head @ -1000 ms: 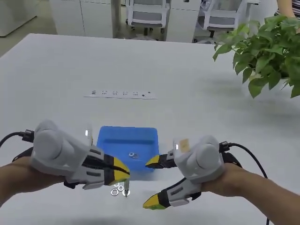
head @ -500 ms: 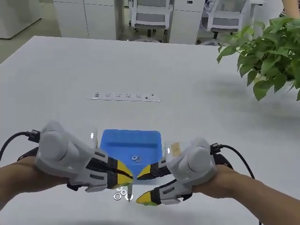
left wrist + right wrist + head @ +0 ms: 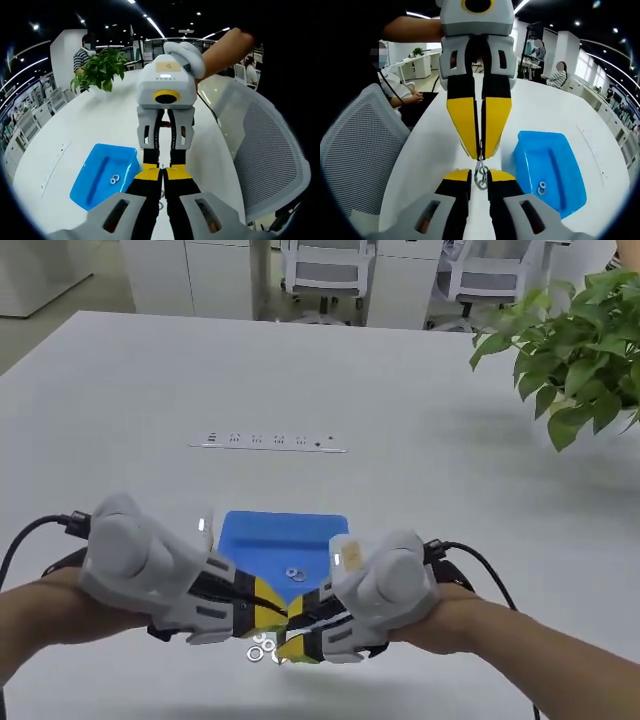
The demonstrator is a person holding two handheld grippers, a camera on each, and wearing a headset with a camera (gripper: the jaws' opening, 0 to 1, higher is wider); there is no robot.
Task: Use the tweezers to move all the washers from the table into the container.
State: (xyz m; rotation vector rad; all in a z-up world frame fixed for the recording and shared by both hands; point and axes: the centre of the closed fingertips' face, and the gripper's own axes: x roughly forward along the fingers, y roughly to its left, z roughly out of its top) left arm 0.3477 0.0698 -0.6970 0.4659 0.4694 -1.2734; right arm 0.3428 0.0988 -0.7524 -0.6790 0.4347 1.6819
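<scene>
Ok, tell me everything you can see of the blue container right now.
The container is a shallow rectangular blue tray with rounded corners, plastic by its look, open-topped, sitting flat on the white table. A long groove runs along its floor. What look like two small metal washers lie inside, toward the near side. The left gripper and right gripper meet tip to tip just in front of it, hiding its near edge in the head view; the right gripper view shows bare table between.

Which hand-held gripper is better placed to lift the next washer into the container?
Left: the left hand-held gripper grips the tweezers, which point down by the washers beside the blue container.
</scene>
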